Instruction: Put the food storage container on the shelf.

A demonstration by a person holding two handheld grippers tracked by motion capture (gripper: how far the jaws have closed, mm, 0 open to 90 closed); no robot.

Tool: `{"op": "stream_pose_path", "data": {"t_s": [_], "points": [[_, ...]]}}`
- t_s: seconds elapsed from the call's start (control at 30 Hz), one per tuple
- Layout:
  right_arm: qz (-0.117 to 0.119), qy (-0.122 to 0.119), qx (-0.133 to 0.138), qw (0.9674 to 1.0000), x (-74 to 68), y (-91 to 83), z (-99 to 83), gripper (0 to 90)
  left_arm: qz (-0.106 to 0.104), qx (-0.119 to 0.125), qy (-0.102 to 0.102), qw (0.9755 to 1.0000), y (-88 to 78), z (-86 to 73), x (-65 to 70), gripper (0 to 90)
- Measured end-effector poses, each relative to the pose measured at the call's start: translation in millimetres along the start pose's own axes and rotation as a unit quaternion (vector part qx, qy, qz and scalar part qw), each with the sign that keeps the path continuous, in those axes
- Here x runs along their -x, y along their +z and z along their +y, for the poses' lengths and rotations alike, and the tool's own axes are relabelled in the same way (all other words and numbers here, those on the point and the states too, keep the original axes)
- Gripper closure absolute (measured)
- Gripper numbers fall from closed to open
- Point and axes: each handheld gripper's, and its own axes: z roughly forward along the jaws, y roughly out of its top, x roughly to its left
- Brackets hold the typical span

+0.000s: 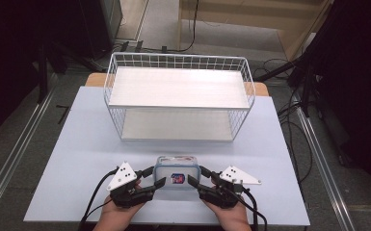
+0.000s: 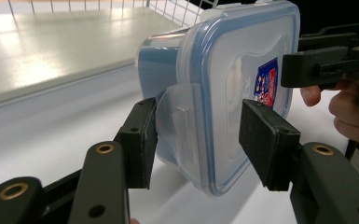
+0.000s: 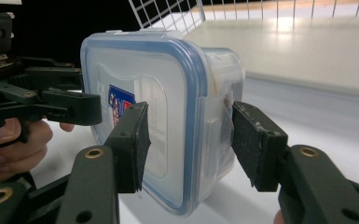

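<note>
A clear plastic container (image 1: 176, 166) with a blue-sealed lid and a red and blue label stands on its side near the table's front edge, lid towards the person. My left gripper (image 1: 156, 175) clamps its left end: one pad presses the side latch flap (image 2: 177, 126), the other the lid (image 2: 233, 70). My right gripper (image 1: 197, 174) clamps the right end the same way, with the container (image 3: 168, 93) between its pads. Whether the container's lower edge touches the table I cannot tell. In the left gripper view the right gripper's jaw (image 2: 326, 65) reaches in at the lid's far end.
A white wire rack (image 1: 178, 62) with an upper and a lower shelf stands behind the container, open towards the person. The pale table top (image 1: 77, 159) has free room on both sides. Cables and dark stands lie on the floor around the table.
</note>
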Motion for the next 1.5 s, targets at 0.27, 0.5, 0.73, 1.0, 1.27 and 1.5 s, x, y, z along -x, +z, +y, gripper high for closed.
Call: {"op": "stream_pose_path", "data": {"t_s": [0.27, 0.5, 0.73, 1.0, 1.27, 1.5], "points": [[-0.005, -0.024, 0.026, 0.9993, -7.6, -7.5, 8.5, 48.3, 0.006, 0.024, 0.024, 0.9994, -7.3, 9.1, 7.5, 48.0], [-0.006, -0.05, 0.054, 0.9973, -16.7, -15.7, 17.3, 47.9, 0.013, 0.048, 0.051, 0.9975, -17.0, 18.1, 15.8, 48.0], [-0.009, -0.071, 0.079, 0.9943, -25.7, -21.8, 24.9, 47.8, 0.019, 0.073, 0.065, 0.995, -24.1, 26.7, 21.7, 47.4], [-0.009, -0.076, 0.093, 0.9927, -28.0, -23.4, 35.6, 47.8, 0.019, 0.083, 0.073, 0.9937, -26.9, 37.7, 20.4, 47.5], [-0.008, -0.086, 0.117, 0.9893, -27.4, -20.6, 58.1, 48.1, 0.018, 0.099, 0.088, 0.991, -29.1, 59.5, 13.2, 47.5], [-0.007, -0.099, 0.143, 0.9847, -29.0, -20.2, 81.3, 48.2, 0.016, 0.129, 0.099, 0.9865, -31.4, 83.4, 7.2, 47.5]]}}
